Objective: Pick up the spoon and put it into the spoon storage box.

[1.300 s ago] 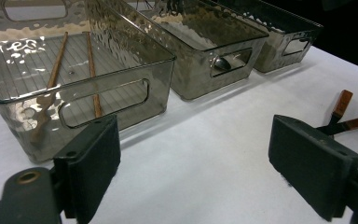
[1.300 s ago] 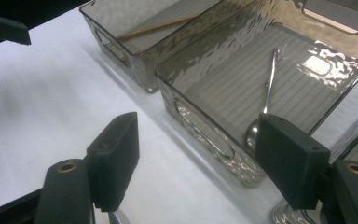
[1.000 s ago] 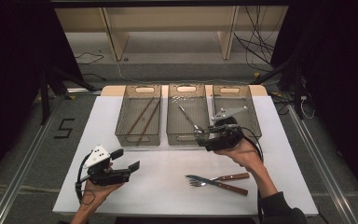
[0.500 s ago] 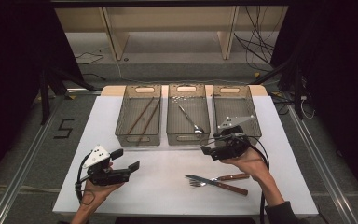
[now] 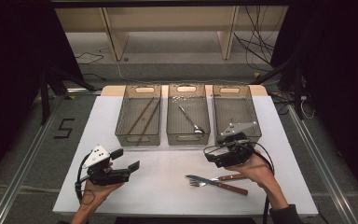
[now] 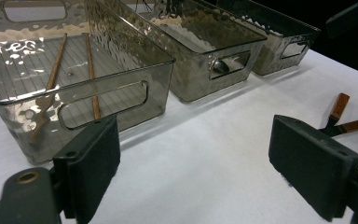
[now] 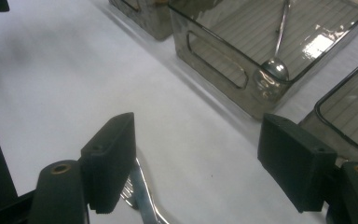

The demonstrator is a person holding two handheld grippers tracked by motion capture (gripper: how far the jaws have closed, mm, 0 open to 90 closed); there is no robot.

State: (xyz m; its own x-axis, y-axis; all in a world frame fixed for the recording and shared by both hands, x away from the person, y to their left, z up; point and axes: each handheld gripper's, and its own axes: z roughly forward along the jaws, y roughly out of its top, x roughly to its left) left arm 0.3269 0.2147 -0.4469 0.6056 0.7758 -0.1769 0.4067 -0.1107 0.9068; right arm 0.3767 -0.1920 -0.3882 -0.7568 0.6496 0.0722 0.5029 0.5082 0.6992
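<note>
Both tongs released and empty, right tongs (image 7: 193, 163) over fork (image 7: 140, 196), its tines half hidden, left tongs (image 6: 193, 168) idle.

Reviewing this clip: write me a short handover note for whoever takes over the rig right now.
Left claw: open, holding nothing, over the table's near left.
Right claw: open, holding nothing, above the table in front of the middle bin.
Done: chopsticks lie in the left bin, spoon in the middle bin.
Left: knife and fork lie crossed on the table; right bin holds nothing. They probably go there.
</note>
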